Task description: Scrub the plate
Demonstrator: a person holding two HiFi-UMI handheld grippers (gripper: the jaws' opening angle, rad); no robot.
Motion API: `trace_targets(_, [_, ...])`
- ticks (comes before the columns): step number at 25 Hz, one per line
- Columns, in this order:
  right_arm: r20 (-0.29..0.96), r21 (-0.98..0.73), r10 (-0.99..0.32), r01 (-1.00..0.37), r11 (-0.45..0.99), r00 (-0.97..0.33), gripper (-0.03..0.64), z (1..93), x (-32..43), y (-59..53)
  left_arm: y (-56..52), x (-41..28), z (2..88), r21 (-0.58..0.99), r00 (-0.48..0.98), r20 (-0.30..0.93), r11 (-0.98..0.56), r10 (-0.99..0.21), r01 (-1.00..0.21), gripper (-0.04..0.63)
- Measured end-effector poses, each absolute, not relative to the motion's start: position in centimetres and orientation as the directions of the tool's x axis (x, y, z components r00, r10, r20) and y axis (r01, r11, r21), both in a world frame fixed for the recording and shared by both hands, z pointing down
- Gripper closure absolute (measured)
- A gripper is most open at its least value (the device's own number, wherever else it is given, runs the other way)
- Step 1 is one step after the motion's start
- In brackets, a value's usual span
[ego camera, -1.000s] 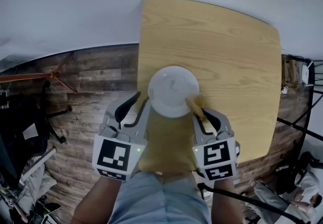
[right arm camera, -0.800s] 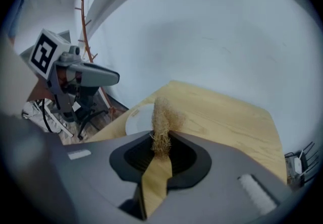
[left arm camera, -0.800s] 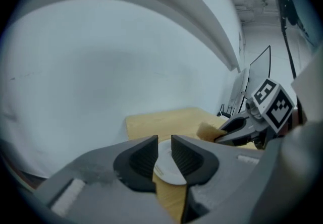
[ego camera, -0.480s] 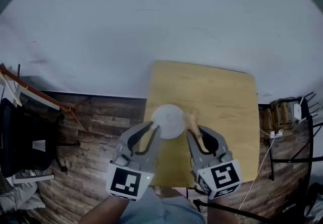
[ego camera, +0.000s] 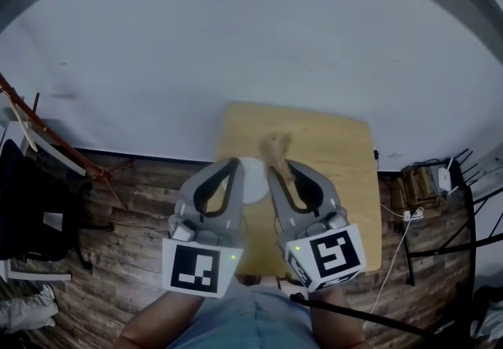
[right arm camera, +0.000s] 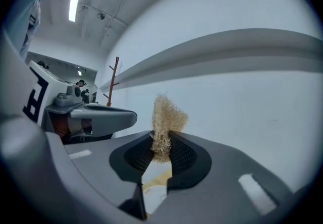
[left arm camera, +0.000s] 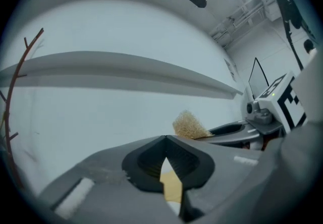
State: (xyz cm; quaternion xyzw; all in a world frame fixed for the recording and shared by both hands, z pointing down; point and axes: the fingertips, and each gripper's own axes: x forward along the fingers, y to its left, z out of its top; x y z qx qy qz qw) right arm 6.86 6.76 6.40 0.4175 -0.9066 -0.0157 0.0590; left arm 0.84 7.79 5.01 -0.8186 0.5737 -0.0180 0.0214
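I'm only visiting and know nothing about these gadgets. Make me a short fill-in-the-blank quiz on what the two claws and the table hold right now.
The right claw is shut on a tan fibrous scrubber; the left claw is shut on ____.
The round white plate sits on a square table of light-coloured ____.
That table carries exactly ____ plate.
Missing words: nothing; wood; one.

Head view far above table (ego camera: 339,174), gripper views facing wall (left arm camera: 111,112)
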Motion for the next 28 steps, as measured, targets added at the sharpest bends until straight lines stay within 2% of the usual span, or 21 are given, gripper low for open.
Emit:
trace_targets(5, [0.102,0.099,-0.764,-0.757,0.645,-0.637,0.546,6.1,7.1,7.0,8.3,1.2,4.2,-0.073,0.339,-0.02,-0.336,-0.941,-0.939,0.574])
trace_targets(28, [0.122,0.09,-0.764,-0.759,0.645,-0.634,0.546,7.4,5.3,6.5,7.2,-0.2,5.6,-0.049,0.35,0.009,-0.35,-0.937,-0.936,0.574])
